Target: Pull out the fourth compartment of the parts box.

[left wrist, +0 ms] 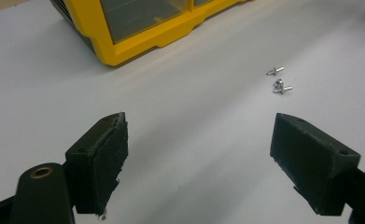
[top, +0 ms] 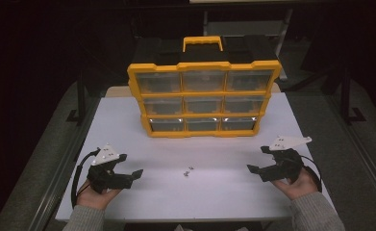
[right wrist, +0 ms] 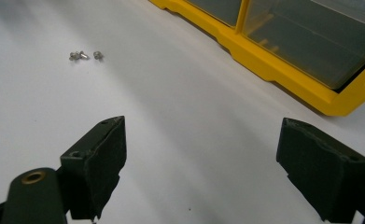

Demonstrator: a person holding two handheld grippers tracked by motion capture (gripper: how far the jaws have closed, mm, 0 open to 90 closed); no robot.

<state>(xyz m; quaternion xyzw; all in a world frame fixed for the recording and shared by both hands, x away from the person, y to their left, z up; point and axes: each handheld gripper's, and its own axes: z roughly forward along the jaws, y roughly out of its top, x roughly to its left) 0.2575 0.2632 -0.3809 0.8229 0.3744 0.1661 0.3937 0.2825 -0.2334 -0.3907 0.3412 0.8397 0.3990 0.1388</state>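
Well apart, both tools gape empty, screws (top: pixel 189 171) lying on open table (top: pixel 224 192) between.

Yellow-framed organizer (top: pixel 204 98) with black top, silver screws (top: pixel 189 171), white table (top: pixel 224 192), black jaws

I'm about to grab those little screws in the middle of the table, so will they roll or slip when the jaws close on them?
The screws look small, shiny and metal, so they would probably slip between the broad flat pads. Lying on their sides on the smooth white table, they would likely roll or skid if nudged. They are probably stiff and light.
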